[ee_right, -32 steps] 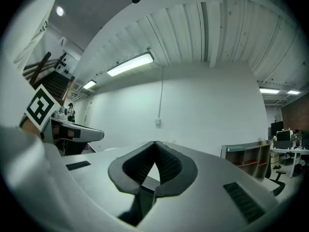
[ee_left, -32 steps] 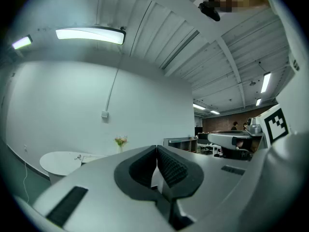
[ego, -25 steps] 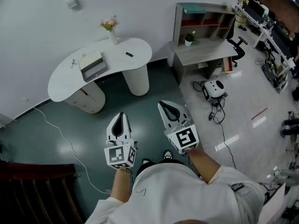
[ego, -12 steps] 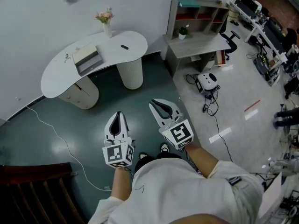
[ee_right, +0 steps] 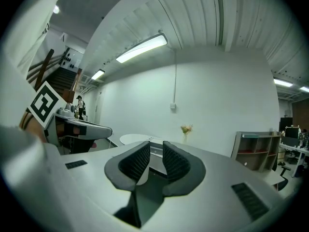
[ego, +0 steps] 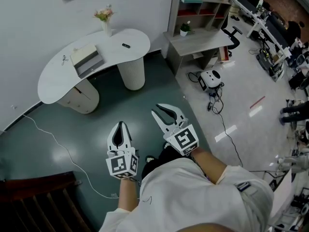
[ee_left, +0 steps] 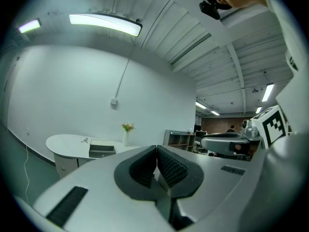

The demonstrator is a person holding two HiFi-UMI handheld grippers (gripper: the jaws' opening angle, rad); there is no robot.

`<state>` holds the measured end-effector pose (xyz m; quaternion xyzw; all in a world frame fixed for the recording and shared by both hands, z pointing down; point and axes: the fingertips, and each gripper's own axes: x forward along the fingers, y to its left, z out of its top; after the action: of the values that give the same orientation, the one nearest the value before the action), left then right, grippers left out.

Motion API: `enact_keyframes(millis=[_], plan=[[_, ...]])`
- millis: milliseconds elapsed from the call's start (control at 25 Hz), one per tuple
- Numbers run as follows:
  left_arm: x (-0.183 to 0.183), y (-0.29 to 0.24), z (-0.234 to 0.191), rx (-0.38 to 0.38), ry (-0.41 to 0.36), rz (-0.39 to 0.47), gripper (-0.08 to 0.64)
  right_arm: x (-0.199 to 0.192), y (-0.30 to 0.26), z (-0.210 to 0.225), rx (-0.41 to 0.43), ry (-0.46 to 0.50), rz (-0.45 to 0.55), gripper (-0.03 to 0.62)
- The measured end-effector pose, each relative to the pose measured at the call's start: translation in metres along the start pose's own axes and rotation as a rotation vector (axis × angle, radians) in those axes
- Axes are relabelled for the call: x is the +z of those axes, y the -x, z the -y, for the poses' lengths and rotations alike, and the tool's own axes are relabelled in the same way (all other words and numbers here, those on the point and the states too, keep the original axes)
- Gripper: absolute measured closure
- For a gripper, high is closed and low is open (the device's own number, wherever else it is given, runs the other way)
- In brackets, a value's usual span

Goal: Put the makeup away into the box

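Far ahead stands a white kidney-shaped table (ego: 58, 79), and on it a grey-and-beige box (ego: 87, 60) with a drawer front. A small dark item (ego: 126, 45) lies on the table's right end; I cannot tell what it is. A pair of scissors (ego: 63, 59) lies left of the box. Both grippers hang over the dark green floor, well short of the table. My left gripper (ego: 120, 125) is shut with nothing in it (ee_left: 156, 151). My right gripper (ego: 165, 111) is open and empty; its jaws have just been opening (ee_right: 155, 149). The box (ee_left: 102, 150) shows past the left jaws.
A vase of flowers (ego: 105, 21) stands at the table's back edge. To the right are a grey desk with a shelf unit (ego: 198, 37), a white device with cables on the floor (ego: 210, 79) and an office chair (ego: 231, 33). Dark wooden furniture (ego: 34, 197) sits bottom left. A white cable (ego: 53, 139) crosses the floor.
The right jaws have parted from shut to open. Both grippers have sunk a little in the head view, and the table has drifted up and left in it.
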<state>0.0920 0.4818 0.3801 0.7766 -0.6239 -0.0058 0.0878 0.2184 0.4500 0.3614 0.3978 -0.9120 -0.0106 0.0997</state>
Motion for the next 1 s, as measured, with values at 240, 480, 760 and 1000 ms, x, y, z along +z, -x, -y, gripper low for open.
enact_keyframes(millis=[240, 480, 760, 1000], plan=[[-0.007, -0.028, -0.009, 0.017, 0.01, -0.026, 0.54, -0.012, -0.03, 0.024, 0.011, -0.009, 0.0, 0.528], [0.0, -0.097, -0.034, 0.053, -0.016, -0.038, 0.54, -0.013, -0.091, 0.072, 0.026, -0.035, 0.011, 0.528], [0.022, -0.202, -0.039, 0.058, -0.048, -0.048, 0.54, -0.007, -0.159, 0.163, 0.038, -0.05, 0.019, 0.528], [0.015, -0.258, -0.057, 0.095, -0.021, -0.097, 0.54, -0.015, -0.21, 0.211, 0.048, -0.063, 0.005, 0.528]])
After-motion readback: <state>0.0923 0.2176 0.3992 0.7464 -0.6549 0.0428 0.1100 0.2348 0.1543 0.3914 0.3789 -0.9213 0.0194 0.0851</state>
